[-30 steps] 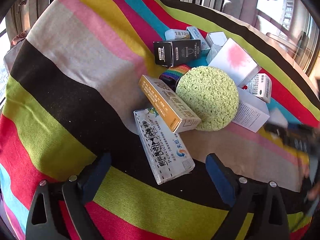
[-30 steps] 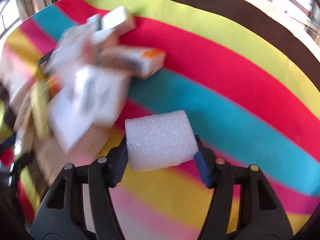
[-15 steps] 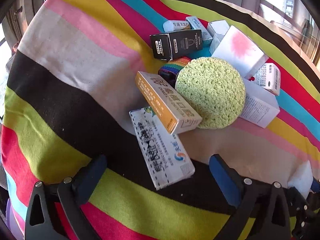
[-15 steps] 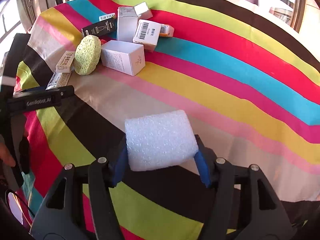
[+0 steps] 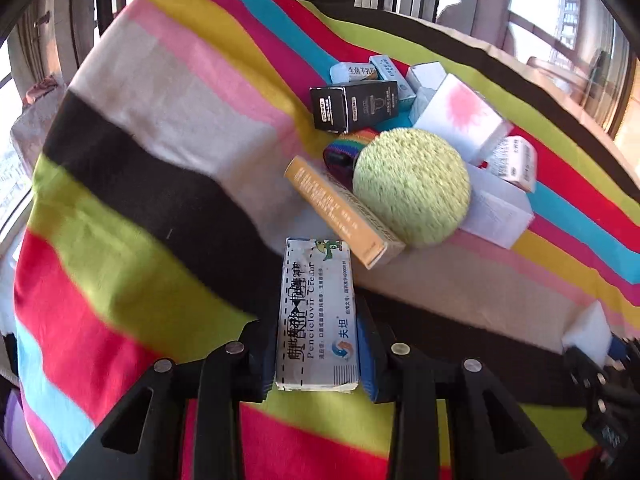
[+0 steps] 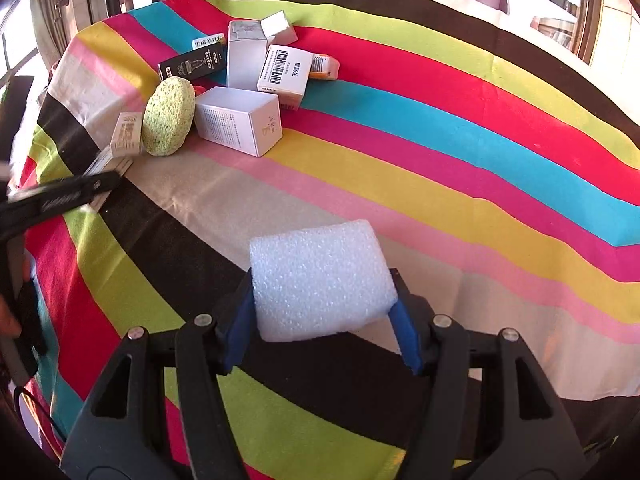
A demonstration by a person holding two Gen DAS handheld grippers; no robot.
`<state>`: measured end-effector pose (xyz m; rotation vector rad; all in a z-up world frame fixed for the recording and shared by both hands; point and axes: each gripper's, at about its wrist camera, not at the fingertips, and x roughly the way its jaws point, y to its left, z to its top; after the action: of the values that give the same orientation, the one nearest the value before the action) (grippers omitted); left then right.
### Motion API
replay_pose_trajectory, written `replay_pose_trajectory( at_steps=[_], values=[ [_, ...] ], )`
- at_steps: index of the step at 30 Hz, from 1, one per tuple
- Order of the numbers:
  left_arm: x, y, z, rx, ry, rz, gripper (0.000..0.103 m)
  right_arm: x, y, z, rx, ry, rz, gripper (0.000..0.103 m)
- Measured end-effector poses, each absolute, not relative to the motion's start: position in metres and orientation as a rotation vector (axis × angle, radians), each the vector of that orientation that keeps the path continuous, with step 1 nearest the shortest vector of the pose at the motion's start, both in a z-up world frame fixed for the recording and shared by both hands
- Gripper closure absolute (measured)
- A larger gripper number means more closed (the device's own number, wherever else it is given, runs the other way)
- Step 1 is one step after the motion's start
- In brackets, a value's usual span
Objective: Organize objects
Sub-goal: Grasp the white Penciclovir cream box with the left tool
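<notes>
My left gripper (image 5: 316,360) is shut on a white cream box (image 5: 316,312) with blue print, near the front of a pile of boxes. Behind it lie an orange box (image 5: 340,208), a round green sponge (image 5: 412,186), a black box (image 5: 356,106) and several white boxes (image 5: 496,208). My right gripper (image 6: 324,320) is shut on a white foam block (image 6: 320,280), held above the striped cloth. That foam block also shows at the right edge of the left wrist view (image 5: 592,332). The left gripper shows in the right wrist view (image 6: 64,198) at the left.
A striped multicolour cloth (image 6: 440,152) covers the table. The pile of boxes (image 6: 248,80) and the green sponge (image 6: 168,116) sit at the far left in the right wrist view. Windows and railings stand behind the table.
My left gripper moved forward and closed on the white cream box, which was lying free between open fingers before. The right gripper holds the foam block as before and has steadied.
</notes>
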<state>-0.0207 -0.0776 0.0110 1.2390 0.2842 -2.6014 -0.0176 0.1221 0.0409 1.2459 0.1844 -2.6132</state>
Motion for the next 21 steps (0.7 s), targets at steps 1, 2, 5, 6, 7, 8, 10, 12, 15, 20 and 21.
replay_pose_trajectory(
  at_steps=[1,2,5,6,7,8,10,12,15,20,21],
  values=[
    [-0.007,-0.077,0.014,1.228,0.301,-2.615,0.069,-0.018,0.122,0.041,1.245,0.185,-2.613,0.038],
    [0.004,-0.075,0.014,1.217,0.32,-2.623,0.069,-0.018,0.122,0.041,1.245,0.186,-2.612,0.038],
    [0.04,-0.07,0.01,1.215,0.325,-2.668,0.069,-0.02,0.12,0.041,1.245,0.187,-2.613,0.038],
    [0.05,-0.067,0.009,1.22,0.307,-2.685,0.069,-0.021,0.12,0.041,1.245,0.187,-2.613,0.038],
    [0.047,-0.059,0.008,1.219,0.29,-2.701,0.069,-0.025,0.121,0.04,1.246,0.187,-2.615,0.038],
    [0.055,-0.056,0.008,1.216,0.279,-2.715,0.069,-0.028,0.12,0.039,1.245,0.186,-2.615,0.038],
    [0.067,-0.05,0.01,1.211,0.25,-2.74,0.069,-0.029,0.12,0.039,1.246,0.183,-2.617,0.038],
    [0.077,-0.047,0.012,1.211,0.225,-2.754,0.069,-0.03,0.12,0.038,1.248,0.182,-2.621,0.039],
    [0.099,-0.044,0.02,1.195,0.208,-2.772,0.069,-0.024,0.124,0.042,1.278,0.152,-2.632,0.039],
    [0.128,-0.043,0.027,1.171,0.22,-2.793,0.069,0.007,0.118,0.059,1.249,0.214,-2.677,0.039],
    [0.134,-0.043,0.028,1.165,0.222,-2.796,0.069,0.014,0.115,0.064,1.234,0.232,-2.675,0.039]
  ],
)
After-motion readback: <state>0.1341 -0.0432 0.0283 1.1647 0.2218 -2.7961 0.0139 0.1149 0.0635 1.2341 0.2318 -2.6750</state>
